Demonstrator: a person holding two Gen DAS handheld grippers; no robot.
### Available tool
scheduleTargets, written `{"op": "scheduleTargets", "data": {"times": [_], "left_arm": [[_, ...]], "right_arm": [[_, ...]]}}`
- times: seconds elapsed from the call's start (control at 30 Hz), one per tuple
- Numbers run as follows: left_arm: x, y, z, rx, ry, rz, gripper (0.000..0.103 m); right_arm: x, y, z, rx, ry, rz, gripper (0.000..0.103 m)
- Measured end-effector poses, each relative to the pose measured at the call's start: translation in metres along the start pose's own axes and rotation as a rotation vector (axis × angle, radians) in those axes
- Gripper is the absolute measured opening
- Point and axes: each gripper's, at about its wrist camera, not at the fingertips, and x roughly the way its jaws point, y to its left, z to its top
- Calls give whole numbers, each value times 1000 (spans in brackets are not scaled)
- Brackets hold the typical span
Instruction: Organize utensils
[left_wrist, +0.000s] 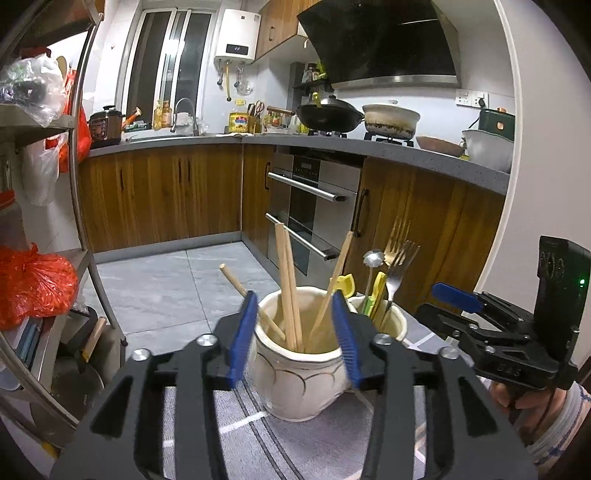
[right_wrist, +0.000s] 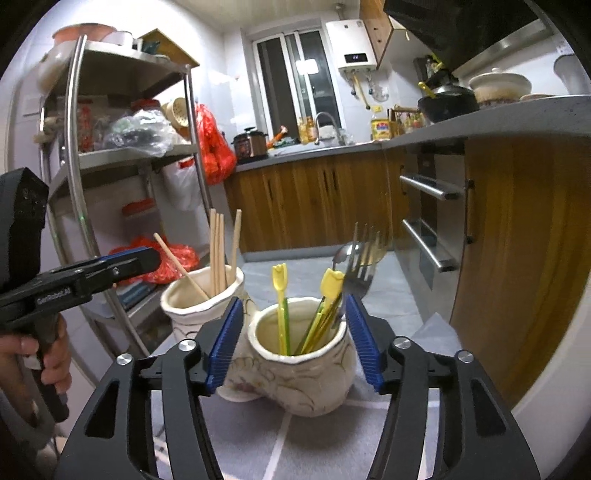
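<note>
1. Left gripper (left_wrist: 295, 332): released, its blue pads (left_wrist: 242, 338) spread to either side of the chopstick jar (left_wrist: 295, 384), which sits between them; whether the pads touch the jar cannot be told.
2. Chopstick jar: cream ceramic, upright on a grey striped cloth (left_wrist: 236, 417), holding wooden chopsticks (left_wrist: 290, 288) that lean in several directions.
3. Right gripper (right_wrist: 293, 343): released, its blue pads (right_wrist: 365, 343) flanking the fork jar (right_wrist: 299, 373); contact cannot be told.
4. Fork jar: cream ceramic, upright, just right of the chopstick jar (right_wrist: 192, 306) and touching or nearly touching it.
5. Contents of the fork jar: a metal fork (right_wrist: 360, 266), a spoon (right_wrist: 341, 254) behind it, and yellow picks (right_wrist: 280, 302) standing handle-down.
6. In the left view the right gripper (left_wrist: 458, 299) appears at the right, beside the fork jar (left_wrist: 391, 321).
7. Background: wooden cabinets (left_wrist: 162, 192), oven (left_wrist: 306, 210) and a metal rack (right_wrist: 122, 155) at the left.
</note>
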Motion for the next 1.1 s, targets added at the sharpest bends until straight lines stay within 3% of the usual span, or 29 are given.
{"op": "scheduleTargets", "data": {"times": [0.07,0.17,0.23,0.33,0.4,0.8,1.1], "left_arm": [[-7,-4,-1,6,-12,2,52],[-17,-7,-3,12,-23,3,64],[-25,-10,-6,15,-31,0,68],[-34,-15,-13,17,-39,4,80],[-40,-18,-19,19,-49,18,96],[-44,-26,-60,8,-102,88,97],[-40,-28,-76,33,-146,116,97]], "right_arm": [[-9,-1,2,5,-11,-1,67],[-18,1,3,-3,-20,-13,82],[-23,4,3,-11,-24,-15,87],[-27,9,2,-32,-26,-21,93],[-31,14,0,-66,-31,-40,97],[-35,10,-36,-121,-51,-147,98],[-27,10,-48,-127,-40,-142,98]]}}
